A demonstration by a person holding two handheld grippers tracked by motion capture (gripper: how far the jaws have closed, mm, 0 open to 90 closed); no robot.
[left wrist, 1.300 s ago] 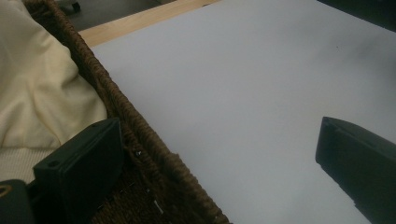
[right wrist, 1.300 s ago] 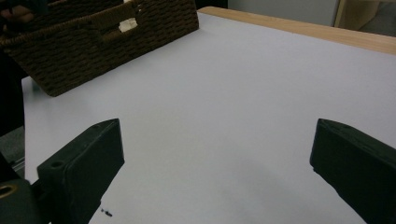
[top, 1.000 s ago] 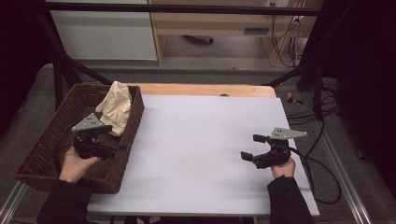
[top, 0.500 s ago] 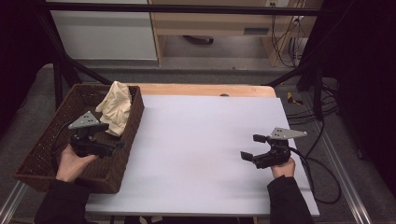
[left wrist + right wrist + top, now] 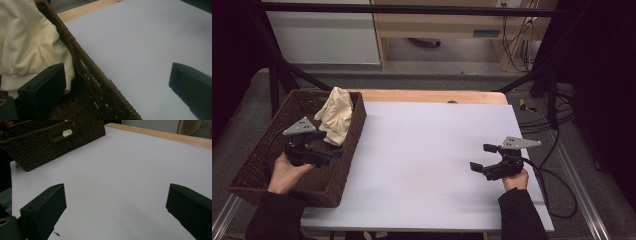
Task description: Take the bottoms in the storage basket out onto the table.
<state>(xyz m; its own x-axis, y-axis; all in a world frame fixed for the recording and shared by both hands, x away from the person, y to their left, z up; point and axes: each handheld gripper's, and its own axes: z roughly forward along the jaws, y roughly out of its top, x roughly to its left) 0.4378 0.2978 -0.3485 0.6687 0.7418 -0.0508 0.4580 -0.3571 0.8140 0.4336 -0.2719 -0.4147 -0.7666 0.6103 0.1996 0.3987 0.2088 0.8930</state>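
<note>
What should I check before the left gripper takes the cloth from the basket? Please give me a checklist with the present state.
1. Left gripper open: ok, jaws wide apart.
2. Cloth in reach: ok, it lies in the basket, just ahead of the gripper.
3. Jaws around the cloth: not ok; in the left gripper view one jaw is beside the cloth, the other over the white sheet.
4. Basket wall out of the way: not ok, it runs between the jaws.
5. Right gripper clear: ok, open over the sheet, far from the basket.
</note>
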